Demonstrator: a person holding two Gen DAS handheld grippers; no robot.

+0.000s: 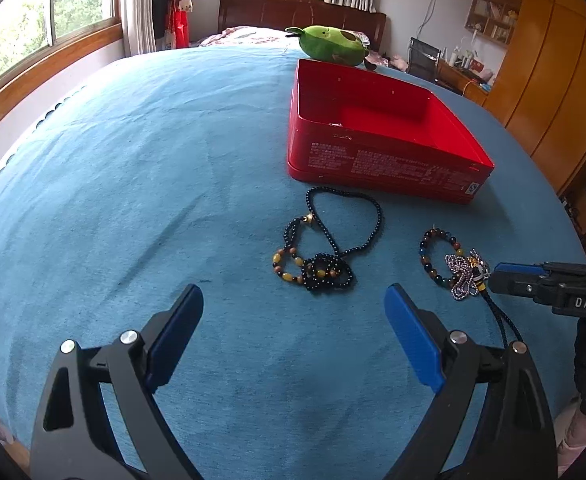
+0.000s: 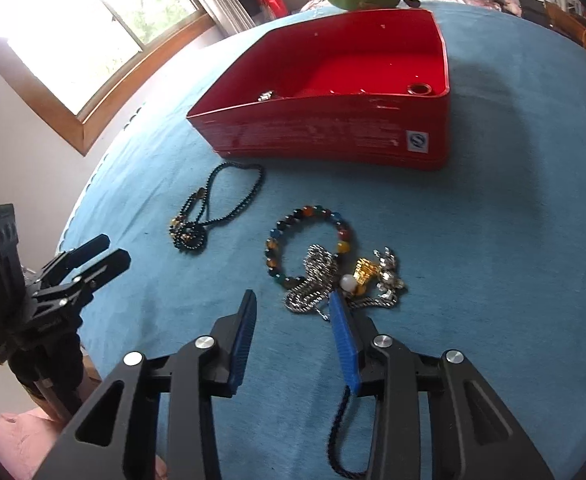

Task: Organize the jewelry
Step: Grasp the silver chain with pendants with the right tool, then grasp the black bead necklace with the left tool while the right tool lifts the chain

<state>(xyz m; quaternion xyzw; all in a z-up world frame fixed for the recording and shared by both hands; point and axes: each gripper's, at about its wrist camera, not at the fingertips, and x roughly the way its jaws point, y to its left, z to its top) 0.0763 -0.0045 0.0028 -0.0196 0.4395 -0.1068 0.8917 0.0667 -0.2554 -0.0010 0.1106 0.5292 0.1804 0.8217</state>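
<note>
We count one red tin on blue cloth, holding possibly two small pieces, partly hidden. Outside: one black bead necklace, one multicolour bracelet, one silver chain. Left gripper jaws wide, empty; right gripper jaws wide beside chain.

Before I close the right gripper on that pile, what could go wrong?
The silver chain lies tangled with the multicoloured bead bracelet and gold charm, so one pinch may drag several. The dark braided cord runs under the open right gripper and could snag on lifting toward the red tin box.
</note>
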